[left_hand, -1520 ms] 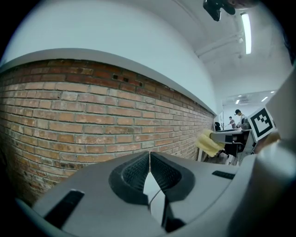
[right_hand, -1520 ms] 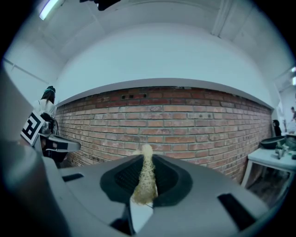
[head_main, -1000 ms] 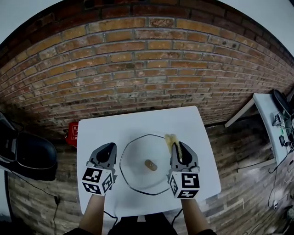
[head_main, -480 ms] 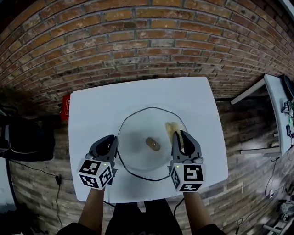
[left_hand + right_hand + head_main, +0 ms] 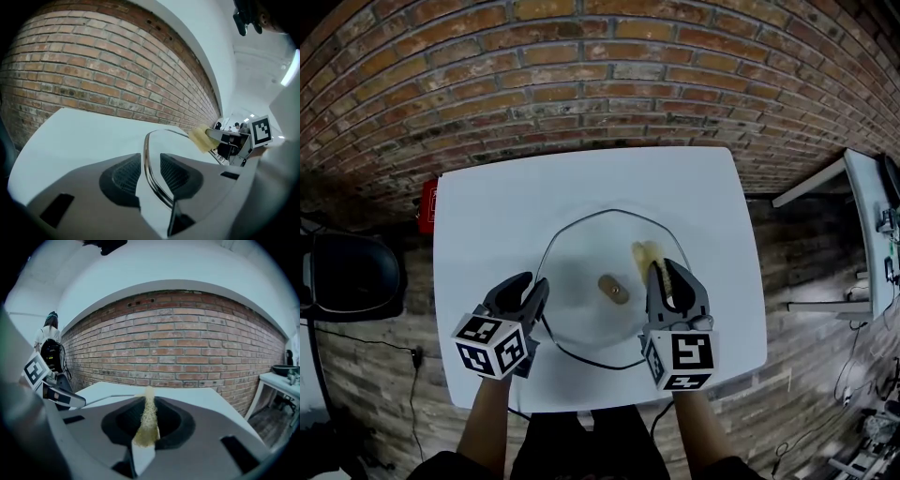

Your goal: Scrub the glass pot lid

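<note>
The glass pot lid (image 5: 581,314) lies flat, knob (image 5: 613,289) up, in the middle of the white worktop (image 5: 506,206). The left gripper (image 5: 534,283) sits at the lid's left edge. Its jaws have just been opening and stand apart astride the metal rim (image 5: 146,172) without pinching it, probably lined up to steady the lid. The right gripper (image 5: 667,272) is clenched on a yellow sponge (image 5: 645,255), held edge-on over the lid's right side, just right of the knob, ready for scrubbing
</note>
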{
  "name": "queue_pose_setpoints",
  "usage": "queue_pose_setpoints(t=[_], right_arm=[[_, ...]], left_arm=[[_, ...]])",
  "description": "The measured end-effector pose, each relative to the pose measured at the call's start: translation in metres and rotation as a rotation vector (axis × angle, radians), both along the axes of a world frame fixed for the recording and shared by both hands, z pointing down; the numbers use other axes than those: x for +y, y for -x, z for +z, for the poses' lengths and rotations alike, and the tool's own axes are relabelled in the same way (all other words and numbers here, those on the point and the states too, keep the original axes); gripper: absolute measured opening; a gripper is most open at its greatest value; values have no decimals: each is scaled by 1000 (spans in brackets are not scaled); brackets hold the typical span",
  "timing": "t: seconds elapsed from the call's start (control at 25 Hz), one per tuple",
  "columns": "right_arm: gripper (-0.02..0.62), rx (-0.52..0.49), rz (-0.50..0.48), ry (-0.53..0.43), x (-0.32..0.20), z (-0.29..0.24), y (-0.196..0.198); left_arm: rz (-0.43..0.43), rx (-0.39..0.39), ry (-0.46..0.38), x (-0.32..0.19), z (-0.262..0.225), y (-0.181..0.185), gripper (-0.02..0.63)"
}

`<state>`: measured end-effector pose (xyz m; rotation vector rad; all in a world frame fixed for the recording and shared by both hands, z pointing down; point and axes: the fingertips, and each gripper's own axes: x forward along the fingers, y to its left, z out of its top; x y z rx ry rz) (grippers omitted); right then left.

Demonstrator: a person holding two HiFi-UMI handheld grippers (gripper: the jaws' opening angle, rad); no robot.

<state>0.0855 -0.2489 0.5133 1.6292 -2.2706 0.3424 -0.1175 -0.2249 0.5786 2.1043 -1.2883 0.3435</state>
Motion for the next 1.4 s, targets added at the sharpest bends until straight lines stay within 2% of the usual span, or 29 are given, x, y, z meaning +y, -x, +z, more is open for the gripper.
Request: queue_pose_setpoints(t=[0.24,0.36,0.64,0.84,0.96,1.08,1.4], right_arm=[[58,-15,-37,14,-8,2,21],[58,-31,-80,21,-14,3,44],[58,-65,-190,45,-27,12,105],[58,-59,-238,86,-28,23,122],[58,-36,-222,100,-31,31,115],[58,-5,-167,132,-37,40,92],[58,119,71,188,-48,45,-2]], left_arm=[[-17,11,20,1,7,-1,99],[-25,6,23,2,8,1,77],[-27,13,27,2,7,2,75],[-29,11,31,1,6,2,74],[-33,17,26,1,5,2,74],[-37,21,23,-1,5,3,74],[-42,17,19,-3,6,3,72]])
